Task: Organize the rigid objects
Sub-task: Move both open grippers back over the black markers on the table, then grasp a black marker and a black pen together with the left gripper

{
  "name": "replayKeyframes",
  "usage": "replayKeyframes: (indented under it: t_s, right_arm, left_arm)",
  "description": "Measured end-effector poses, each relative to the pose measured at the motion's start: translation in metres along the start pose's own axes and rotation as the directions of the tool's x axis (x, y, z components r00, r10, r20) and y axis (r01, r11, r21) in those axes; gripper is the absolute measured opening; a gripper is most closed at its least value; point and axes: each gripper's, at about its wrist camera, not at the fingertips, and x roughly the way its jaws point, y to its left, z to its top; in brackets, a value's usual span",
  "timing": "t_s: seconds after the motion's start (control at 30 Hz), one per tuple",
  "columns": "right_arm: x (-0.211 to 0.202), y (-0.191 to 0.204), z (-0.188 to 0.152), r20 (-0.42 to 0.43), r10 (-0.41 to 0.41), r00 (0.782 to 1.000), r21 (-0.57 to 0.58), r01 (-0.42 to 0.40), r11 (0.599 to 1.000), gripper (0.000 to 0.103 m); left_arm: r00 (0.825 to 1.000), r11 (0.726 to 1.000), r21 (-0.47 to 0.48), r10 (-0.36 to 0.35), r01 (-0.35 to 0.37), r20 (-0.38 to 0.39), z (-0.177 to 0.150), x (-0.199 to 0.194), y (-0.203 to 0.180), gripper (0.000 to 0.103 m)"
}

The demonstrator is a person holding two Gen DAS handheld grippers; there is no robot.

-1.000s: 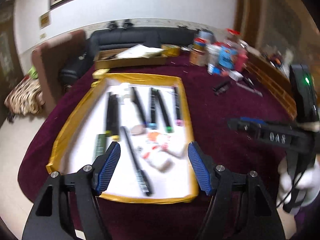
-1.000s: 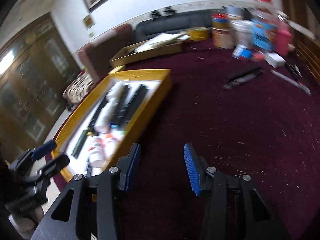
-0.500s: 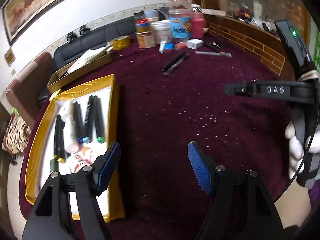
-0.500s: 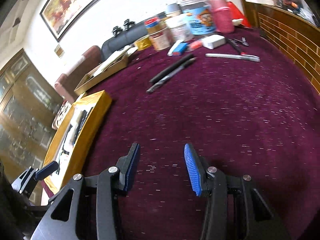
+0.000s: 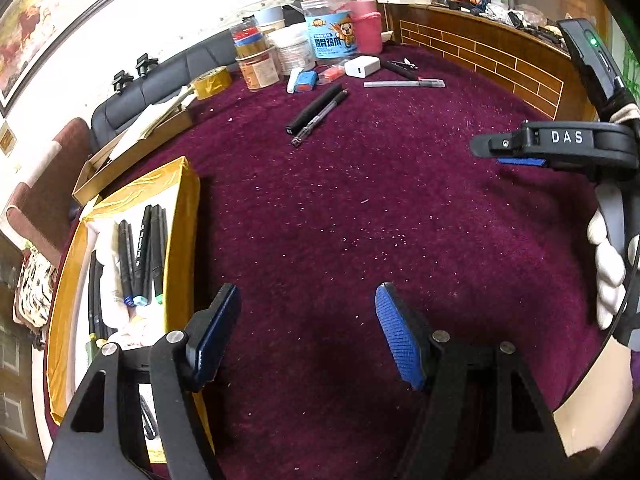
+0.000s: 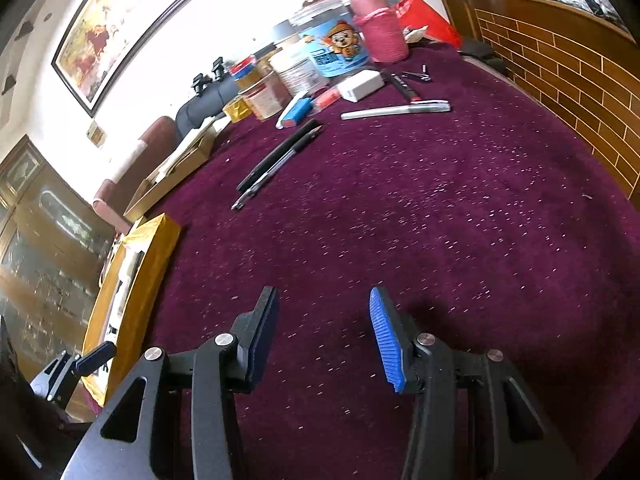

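A yellow-rimmed tray [image 5: 184, 216] lies at the left on the purple cloth and holds several black markers [image 5: 140, 252]; it also shows in the right wrist view [image 6: 140, 264]. Two black pens [image 5: 318, 114] lie side by side far ahead; they also show in the right wrist view [image 6: 276, 160]. A silver pen [image 6: 396, 111] lies beyond them. My left gripper [image 5: 306, 320] is open and empty, just right of the tray. My right gripper [image 6: 322, 324] is open and empty over bare cloth; it also shows at the right of the left wrist view [image 5: 516, 150].
Jars, tubs and a pink bottle [image 6: 380, 36] crowd the far edge, with a white box [image 6: 360, 85], a blue item [image 6: 298, 110] and a tape roll [image 5: 212, 82]. An open cardboard box [image 5: 132, 148] stands behind the tray. A brick-patterned ledge [image 6: 560, 80] borders the right.
Both grippers have swung right, away from the tray toward the loose pens and the jars. The tray has slid to the left edge of both views. Both stay open.
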Motion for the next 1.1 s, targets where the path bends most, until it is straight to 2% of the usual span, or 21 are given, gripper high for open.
replayKeyframes:
  t_s: [0.1,0.2,0.27,0.33,0.4,0.43,0.5,0.6,0.67,0.73,0.77,0.87,1.1]
  right_arm:
    - [0.001,-0.007,0.007,0.004,-0.012,1.0,0.007,0.012,1.0,0.043]
    - [0.004,-0.012,0.017,0.011,-0.022,1.0,0.016,0.022,1.0,0.043]
    - [0.005,-0.018,0.03,0.027,-0.03,0.999,0.048,0.029,0.998,0.043]
    - [0.007,-0.028,0.049,0.065,-0.034,0.997,0.115,0.026,0.993,0.043]
    - [0.012,-0.039,0.067,0.111,-0.032,0.993,0.187,0.01,0.982,0.049]
    - [0.015,-0.046,0.078,0.142,-0.034,0.989,0.237,-0.001,0.972,0.053]
    - [0.025,-0.055,0.093,0.169,-0.045,0.985,0.292,-0.006,0.956,0.053]
    - [0.042,-0.063,0.109,0.176,-0.063,0.982,0.304,0.007,0.953,0.053]
    - [0.053,-0.071,0.107,0.179,-0.076,0.981,0.305,0.018,0.952,0.053]
    - [0.063,-0.081,0.103,0.133,-0.077,0.988,0.322,0.031,0.946,0.053]
    - [0.064,-0.086,0.104,0.128,-0.057,0.99,0.34,0.01,0.941,0.053]
    - [0.057,-0.091,0.104,0.153,-0.06,0.986,0.349,0.003,0.937,0.053]
    - [0.061,-0.095,0.108,0.135,-0.055,0.989,0.343,0.005,0.939,0.053]
  left_arm:
    - [1.0,1.0,0.007,-0.006,0.006,-0.011,0.003,0.005,-0.004,0.069]
    - [0.999,0.999,0.001,-0.041,0.041,-0.026,0.006,0.013,-0.006,0.069]
    - [0.995,0.996,-0.015,-0.094,0.093,-0.037,0.01,0.019,-0.006,0.069]
    - [0.983,0.983,-0.05,-0.176,0.174,-0.041,0.017,0.024,-0.003,0.069]
    - [0.975,0.972,-0.082,-0.222,0.22,-0.022,0.03,0.027,0.004,0.069]
    - [0.974,0.97,-0.09,-0.226,0.224,-0.01,0.035,0.027,0.006,0.069]
    - [0.974,0.969,-0.106,-0.223,0.225,0.032,0.056,0.029,0.014,0.069]
    - [0.971,0.967,-0.107,-0.221,0.23,0.09,0.088,0.04,0.024,0.069]
    - [0.975,0.973,-0.092,-0.204,0.211,0.083,0.11,0.06,0.027,0.069]
    - [0.976,0.975,-0.071,-0.205,0.21,0.071,0.125,0.082,0.027,0.069]
    - [0.975,0.974,-0.061,-0.213,0.217,0.064,0.134,0.097,0.026,0.069]
    - [0.975,0.976,-0.042,-0.212,0.215,0.06,0.157,0.133,0.022,0.069]
    - [0.991,0.99,0.051,-0.131,0.129,0.032,0.198,0.198,0.007,0.069]
